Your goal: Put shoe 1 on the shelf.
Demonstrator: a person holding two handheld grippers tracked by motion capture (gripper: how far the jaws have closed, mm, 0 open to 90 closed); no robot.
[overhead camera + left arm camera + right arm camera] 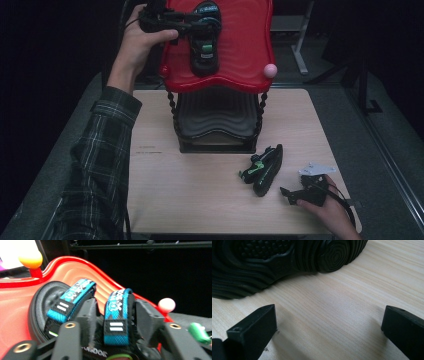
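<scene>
Placing shoes on a two-tier rack. The first shoe [204, 37] lies on the red top shelf [245, 45], toe toward the near edge. The left gripper [187, 27] is at the shoe's far end; in the left gripper view its jaws straddle the blue strap [117, 317], standing slightly off the strap's sides, so the hold appears released. Judged step: letting go of the shoe just set down.

The second shoe [264, 169] lies on its side on the table [200, 200], right of centre, in front of the rack's lower black shelf [215, 120]. The right gripper [292, 192] rests low on the table just right of it, jaws wide apart with bare wood between them; the shoe's sole [274, 262] lies just beyond the tips.

Next move, as judged: lift the left gripper clear without dragging the strap, then advance the right gripper to close on the second shoe.

Pose: left forearm raised and extended far over the rack, hand wrapped around the gripper body; right hand [327, 205] low at the near right corner.
</scene>
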